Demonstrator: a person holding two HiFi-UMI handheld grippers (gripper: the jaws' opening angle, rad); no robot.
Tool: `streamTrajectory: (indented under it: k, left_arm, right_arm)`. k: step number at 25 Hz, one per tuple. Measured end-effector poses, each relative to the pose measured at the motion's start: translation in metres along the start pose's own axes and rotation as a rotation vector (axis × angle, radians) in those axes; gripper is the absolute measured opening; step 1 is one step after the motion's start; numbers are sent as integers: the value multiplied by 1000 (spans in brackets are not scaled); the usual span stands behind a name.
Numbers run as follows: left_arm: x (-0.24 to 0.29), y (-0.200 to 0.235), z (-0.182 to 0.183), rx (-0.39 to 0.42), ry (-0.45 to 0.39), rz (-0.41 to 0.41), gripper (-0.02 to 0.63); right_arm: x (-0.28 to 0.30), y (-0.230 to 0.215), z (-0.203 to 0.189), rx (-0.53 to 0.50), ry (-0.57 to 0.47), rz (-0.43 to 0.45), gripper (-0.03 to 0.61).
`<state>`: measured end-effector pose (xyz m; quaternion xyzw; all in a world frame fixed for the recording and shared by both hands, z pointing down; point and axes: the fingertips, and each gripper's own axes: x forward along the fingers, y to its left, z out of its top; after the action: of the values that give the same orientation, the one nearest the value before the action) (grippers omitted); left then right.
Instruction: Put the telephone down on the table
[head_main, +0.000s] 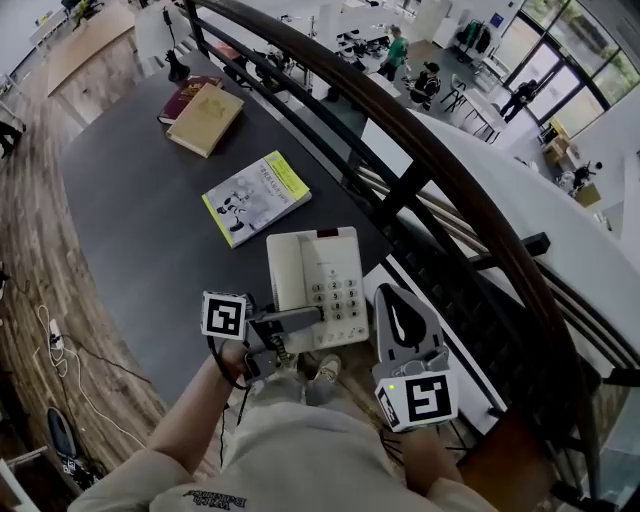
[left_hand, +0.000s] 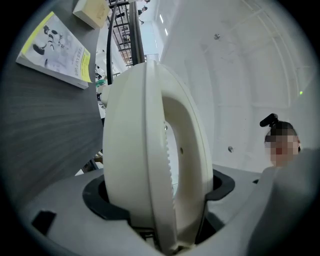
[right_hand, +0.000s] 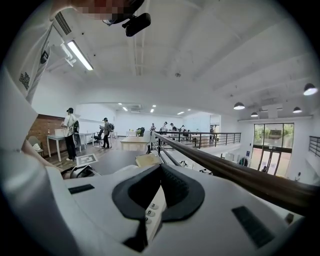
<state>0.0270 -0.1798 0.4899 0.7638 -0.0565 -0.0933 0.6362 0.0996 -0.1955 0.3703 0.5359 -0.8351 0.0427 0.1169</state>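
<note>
A white push-button telephone hangs at the near corner of the dark table, keypad up, its lower end past the edge. Whether it touches the tabletop I cannot tell. My left gripper is shut on its lower left edge. In the left gripper view the telephone stands edge-on between the jaws of that gripper. My right gripper sits just right of the telephone, shut and holding nothing. Through the right gripper some telephone keys show.
A yellow-and-white book lies mid-table, also visible as the book beside the table. A tan book and a red book lie farther back. A dark railing runs along the table's right side.
</note>
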Motion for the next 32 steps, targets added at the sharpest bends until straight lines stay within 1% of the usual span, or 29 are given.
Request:
streamTrajectory:
  k: [4,7,10,15,17,20,22,27,29,32]
  left_arm:
    - [4,24,14,-16,-4,6,425]
    - [7,42,29,-48,-27,-5,425]
    - [14,62,43,-83,-58,-2,425]
    - [23,96,59,-120,-69,5,425]
    - [26,110,64,-133,-74,20,425]
    - [30,135,69,-135,-70,64,425]
    - [32,150,71,-153,-67,78,425]
    - [32,180,75,-182,-84,104,425]
    - [35,181,76,-204,-90,81,425]
    - [39,176,81,-236,-108,37,425]
  right_arm:
    - [23,-4,-7,56,8,14,2]
    - [42,-9,-11,67,0,17,2]
    - [57,-16,-17,110,6,19,2]
    - [76,-16,-33,149,34,33,2]
    - [81,-19,-41,163,49,32,2]
    - [85,-24,-52,188,72,33,2]
    - [87,-26,-59,192,86,34,2]
    - [94,-24,-80,170,125,51,2]
    - [93,-22,-88,177,139,50,2]
    - [96,-19,-98,231,152,59,2]
